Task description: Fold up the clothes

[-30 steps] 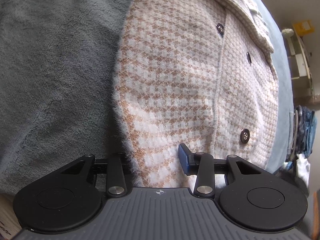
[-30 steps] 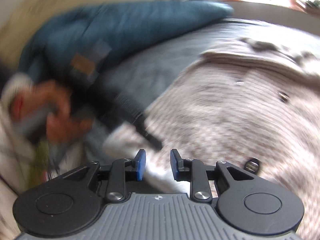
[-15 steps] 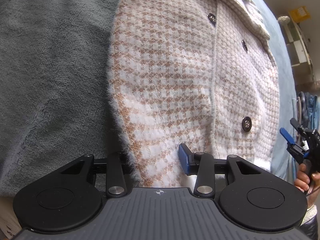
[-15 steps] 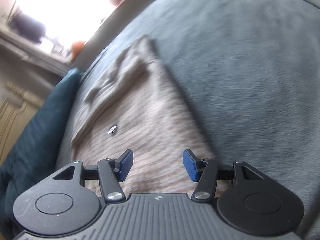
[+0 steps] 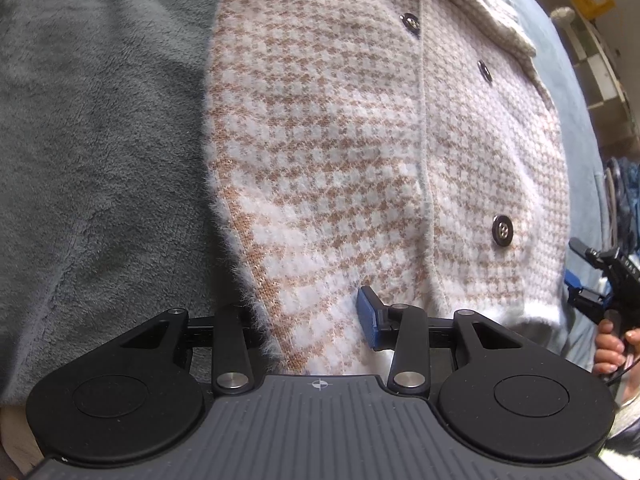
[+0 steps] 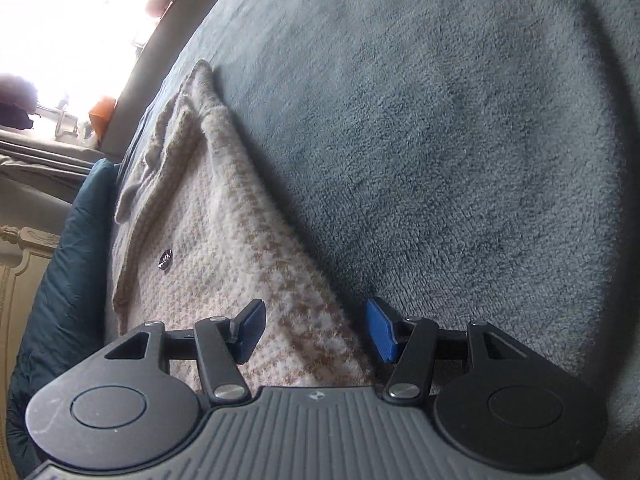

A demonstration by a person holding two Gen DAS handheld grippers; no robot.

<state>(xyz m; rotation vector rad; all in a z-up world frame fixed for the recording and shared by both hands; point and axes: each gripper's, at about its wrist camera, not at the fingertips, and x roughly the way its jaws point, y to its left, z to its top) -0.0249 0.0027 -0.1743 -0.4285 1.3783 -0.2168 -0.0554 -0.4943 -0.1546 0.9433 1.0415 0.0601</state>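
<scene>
Left wrist view, cardigan: we have the houndstooth cardigan (image 5: 340, 152) lying flat and buttoned on the grey fleece blanket (image 5: 100, 120), its collar at the far end from us.
Left wrist view, left tool: our left tool (image 5: 308, 312) sits at the cardigan's near hem; fabric fills the gap between the fingers, one blue pad (image 5: 368, 316) shows and the other is buried under the fuzzy edge, so we read it as gripping the hem.
Left wrist view, other tool: over at the cardigan's far side edge we spot the right tool (image 5: 580, 284), held in a hand (image 5: 612, 344).
Right wrist view, right tool: here the right tool (image 6: 316, 330) stands wide, straddling the cardigan's side edge (image 6: 304, 304) without pressing it; nothing held.
Right wrist view, blanket: bare blanket (image 6: 460, 140) spreads beyond that edge.
Progress: as we judge it, folding has barely begun. The garment is laid out with its sides turned in, no lengthwise fold yet; the right tool must close on its corner before the hem goes toward the collar.
</scene>
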